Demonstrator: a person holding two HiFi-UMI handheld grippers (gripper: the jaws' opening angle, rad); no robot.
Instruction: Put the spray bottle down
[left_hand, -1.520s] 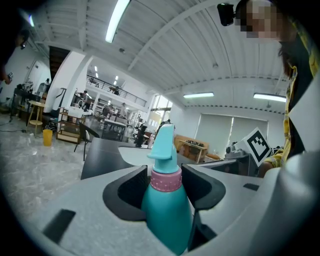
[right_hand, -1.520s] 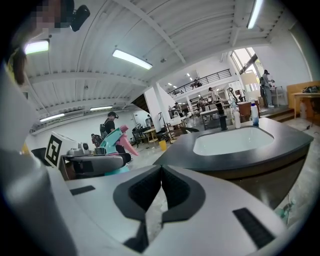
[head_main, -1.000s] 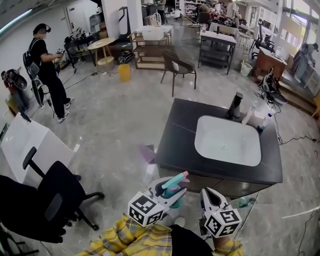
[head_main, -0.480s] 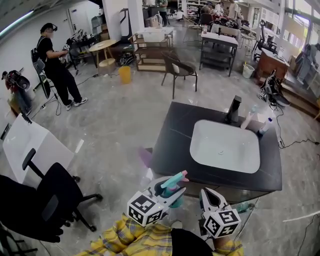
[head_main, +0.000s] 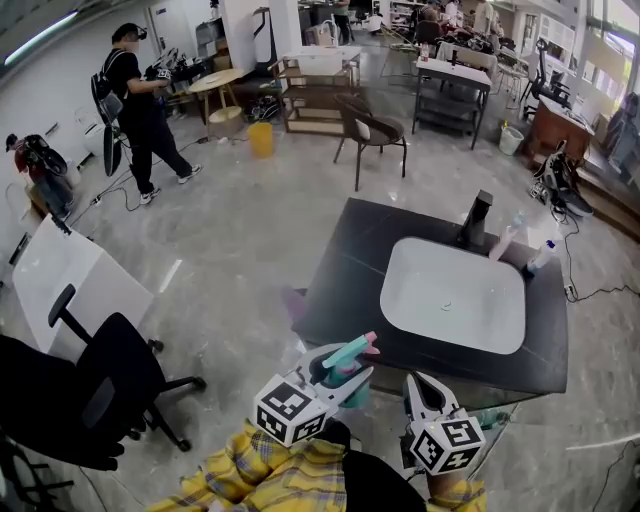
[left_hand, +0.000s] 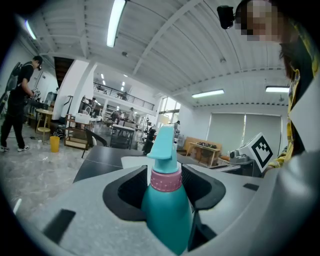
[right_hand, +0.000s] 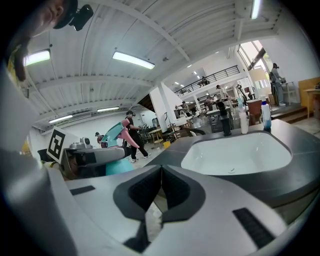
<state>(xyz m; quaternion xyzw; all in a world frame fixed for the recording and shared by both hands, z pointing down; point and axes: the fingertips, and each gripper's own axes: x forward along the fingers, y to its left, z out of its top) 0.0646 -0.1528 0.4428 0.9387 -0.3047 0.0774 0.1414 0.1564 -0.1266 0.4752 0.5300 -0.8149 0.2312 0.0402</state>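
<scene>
Clearly the spray bottle (left_hand: 167, 217) is off the ground, clamped in the left claw (head_main: 352, 386), whose jaws stand fairly wide around its teal shoulder just under the pink collar. Its long axis runs near upright with a slight lean. The trigger head is on top and the nozzle points away from the person, toward the dark surface (head_main: 345, 270) and its white sink (head_main: 450, 290). The bottle hangs short of that surface's near edge, above the floor. Both claws sit low and close to the person's body, side by side, with yellow plaid sleeves (head_main: 270, 470) behind them. The left one angles toward the sink. The right claw (right_hand: 160, 187) aims forward, its jaws pressed together with nothing between them.
</scene>
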